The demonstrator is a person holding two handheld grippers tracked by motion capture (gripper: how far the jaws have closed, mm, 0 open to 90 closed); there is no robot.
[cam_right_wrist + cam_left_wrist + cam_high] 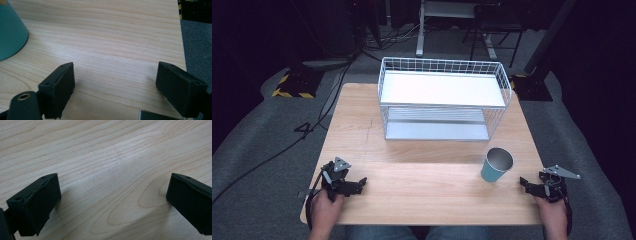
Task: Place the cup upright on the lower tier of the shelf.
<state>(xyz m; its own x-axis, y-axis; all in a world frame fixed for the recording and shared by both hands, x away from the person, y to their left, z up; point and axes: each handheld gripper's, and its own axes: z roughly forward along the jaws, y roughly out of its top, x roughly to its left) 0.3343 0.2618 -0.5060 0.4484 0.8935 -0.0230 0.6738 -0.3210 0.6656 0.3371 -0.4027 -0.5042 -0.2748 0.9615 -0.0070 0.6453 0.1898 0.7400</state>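
- High view: a light wooden table carries a white wire-mesh two-tier rack toward its far side, with a flat white top shelf and a grey lower shelf.
- A teal tapered paper cup with a silvery inside stands upright on the table, in front of the rack's right end and well apart from it.
- The left gripper, black with a grey three-cornered plate on top, rests near the table's near left corner, held in the person's left hand.
- The right gripper, of the same build, sits at the near right edge in the right hand, near the cup but not touching it.
- Left gripper view: its two black jaws stand wide apart over bare wood grain, with nothing between them.
- Right gripper view: the jaws are likewise spread wide and empty; the cup's teal wall shows at the upper left, and grey carpeted floor lies beyond the table's edge.
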